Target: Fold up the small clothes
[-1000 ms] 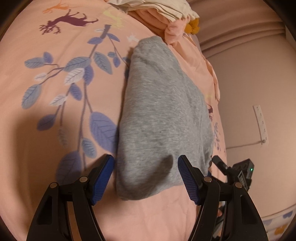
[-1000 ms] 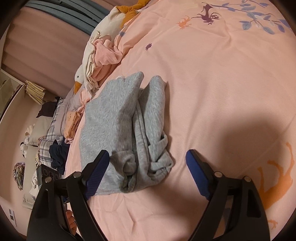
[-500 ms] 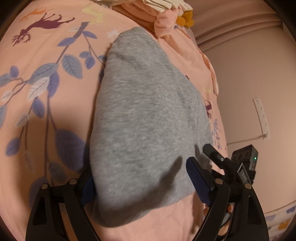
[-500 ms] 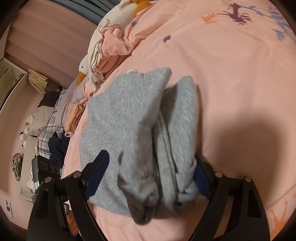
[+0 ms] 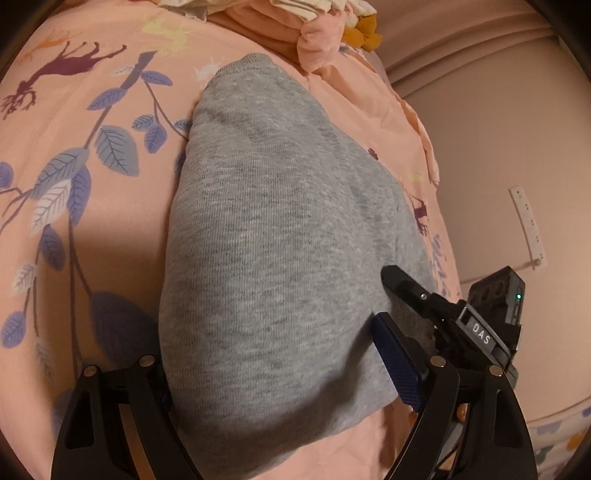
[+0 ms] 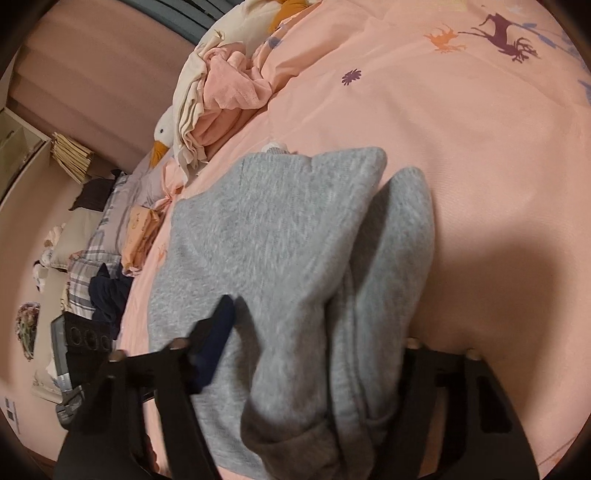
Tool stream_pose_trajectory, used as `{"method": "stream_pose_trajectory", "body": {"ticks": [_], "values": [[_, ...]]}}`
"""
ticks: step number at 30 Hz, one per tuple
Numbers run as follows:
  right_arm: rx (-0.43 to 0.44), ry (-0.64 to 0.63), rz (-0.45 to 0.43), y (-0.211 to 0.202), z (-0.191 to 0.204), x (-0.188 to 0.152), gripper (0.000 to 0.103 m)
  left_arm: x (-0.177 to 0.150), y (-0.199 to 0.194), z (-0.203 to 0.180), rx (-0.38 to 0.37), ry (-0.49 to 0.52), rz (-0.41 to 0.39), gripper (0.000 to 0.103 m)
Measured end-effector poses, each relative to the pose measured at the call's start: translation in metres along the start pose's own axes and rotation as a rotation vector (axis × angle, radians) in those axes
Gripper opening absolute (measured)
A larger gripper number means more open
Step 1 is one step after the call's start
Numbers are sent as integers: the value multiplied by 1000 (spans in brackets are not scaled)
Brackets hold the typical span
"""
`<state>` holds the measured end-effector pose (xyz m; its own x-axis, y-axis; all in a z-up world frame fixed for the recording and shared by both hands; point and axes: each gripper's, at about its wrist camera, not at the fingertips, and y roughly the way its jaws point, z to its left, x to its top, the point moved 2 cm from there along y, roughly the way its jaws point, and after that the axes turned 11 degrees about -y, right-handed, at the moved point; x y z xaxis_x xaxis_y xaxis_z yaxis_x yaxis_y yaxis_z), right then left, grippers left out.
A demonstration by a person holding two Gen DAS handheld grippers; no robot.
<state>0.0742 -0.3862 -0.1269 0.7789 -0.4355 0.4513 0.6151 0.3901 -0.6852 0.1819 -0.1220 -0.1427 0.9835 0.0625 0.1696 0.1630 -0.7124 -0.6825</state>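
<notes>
- I see a pink bedspread (image 6: 461,155) with deer prints.
- A duck plush (image 6: 162,134) at ten o'clock.
- A plaid pillow (image 6: 86,266) at nine o'clock.

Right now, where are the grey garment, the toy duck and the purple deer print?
Grey garment (image 5: 280,236): left wrist view, middle of its top layer.
Toy duck (image 6: 165,129): right wrist view, white head.
Purple deer print (image 6: 508,35): right wrist view, body.

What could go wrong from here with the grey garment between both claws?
1. Right claw, jaws just closing with the grey garment between them, straddles the bunched rolls at the near end. It may catch only some layers, and the fold could spill.
2. Left claw, jaws just opened, stands wide astride the same end. An uneven grip could skew the fold.
3. The left wrist view shows the claws close together, so they might bump.
</notes>
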Motion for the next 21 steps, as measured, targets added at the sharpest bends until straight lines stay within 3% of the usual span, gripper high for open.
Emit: {"method": "stream_pose_trajectory", "body": {"ticks": [5, 7, 10, 21], "values": [[-30, -60, -34, -9, 10, -4, 34, -6, -6, -5, 69, 31, -54, 72], [-42, -100, -44, -11, 18, -2, 31, -7, -9, -9, 98, 54, -80, 62], [-66, -169, -58, -11, 35, 1, 29, -8, -15, -14, 111, 77, -111, 54], [-88, -388, -156, -17, 93, -1, 26, -14, -39, -34, 140, 219, -219, 51]]}}
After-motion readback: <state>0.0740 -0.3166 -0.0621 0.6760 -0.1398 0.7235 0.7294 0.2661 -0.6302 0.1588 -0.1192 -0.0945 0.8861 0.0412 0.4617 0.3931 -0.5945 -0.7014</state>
